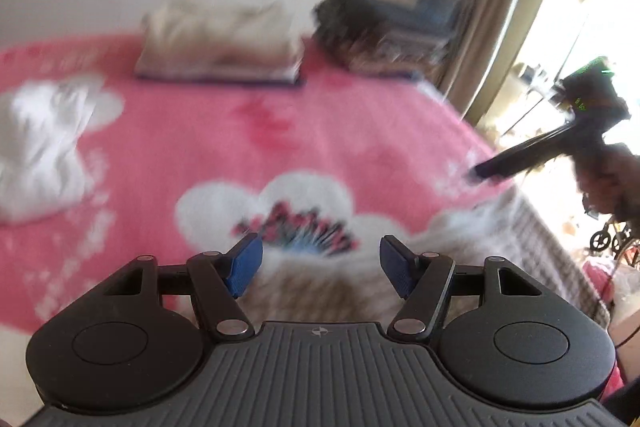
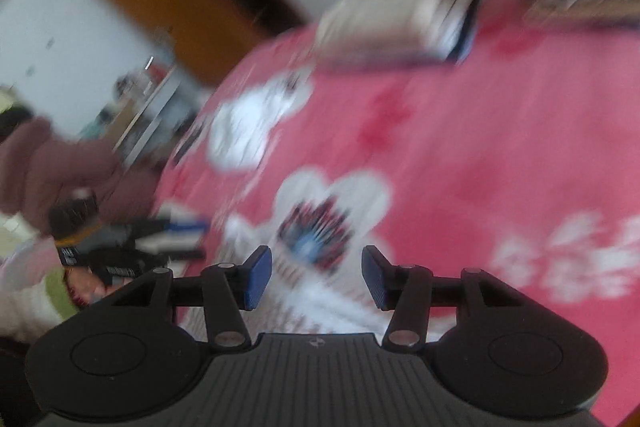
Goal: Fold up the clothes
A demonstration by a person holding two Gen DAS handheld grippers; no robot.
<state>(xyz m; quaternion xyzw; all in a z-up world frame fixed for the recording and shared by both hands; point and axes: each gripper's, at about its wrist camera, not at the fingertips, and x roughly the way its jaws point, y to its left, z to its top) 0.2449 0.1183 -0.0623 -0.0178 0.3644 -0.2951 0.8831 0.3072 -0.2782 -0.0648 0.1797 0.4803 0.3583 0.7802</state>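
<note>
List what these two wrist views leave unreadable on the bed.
- Checked garment, left wrist view: motion blur and the frame's right edge hide its type and outline.
- Cream folded pile, left wrist view: blur hides how many pieces it holds.
- Dark pile, left wrist view: smeared, contents unclear.
- White cloth, left wrist view: cut by the left edge.
- Right wrist view: all streaked.

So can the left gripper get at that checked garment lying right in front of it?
Probably yes: the left gripper is open, the checked garment lies just beneath its fingertips, and nothing sits between.
</note>
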